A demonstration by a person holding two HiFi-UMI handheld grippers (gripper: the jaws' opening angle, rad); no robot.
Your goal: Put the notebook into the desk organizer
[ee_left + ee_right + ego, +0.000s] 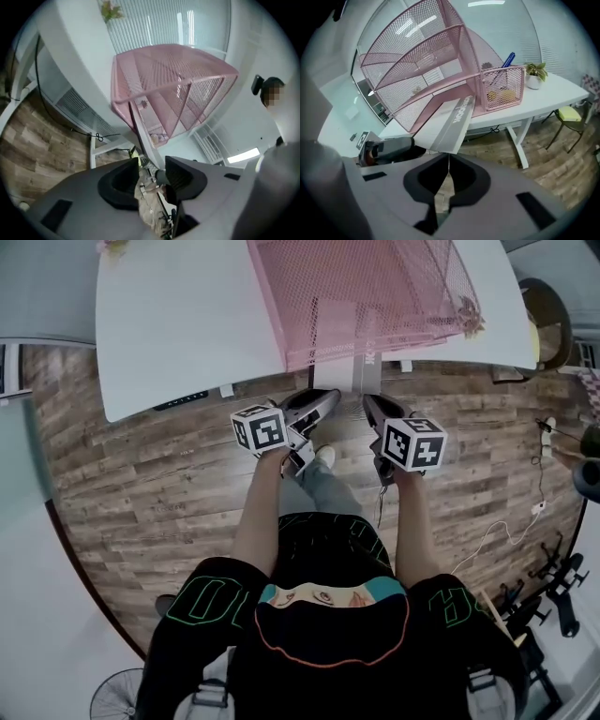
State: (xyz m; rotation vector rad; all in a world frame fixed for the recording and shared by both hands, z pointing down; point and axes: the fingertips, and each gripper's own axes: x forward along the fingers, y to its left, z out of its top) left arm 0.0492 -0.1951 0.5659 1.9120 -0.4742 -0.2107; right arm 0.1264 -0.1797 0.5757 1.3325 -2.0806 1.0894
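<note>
A pink mesh desk organizer stands on the white table; it also fills the left gripper view and the right gripper view. The grey notebook lies partly in its lowest tier and sticks out past the table edge. In the right gripper view the notebook ends right at my right gripper, which is shut on the notebook's thin near edge. My left gripper is open just below and left of the notebook's edge, not touching it. In the head view the left gripper and right gripper sit close together under the notebook.
A small pink mesh basket with a blue pen adjoins the organizer, and a potted plant stands behind it. A chair with a yellow cushion is to the right. The floor is wood, with a white cable.
</note>
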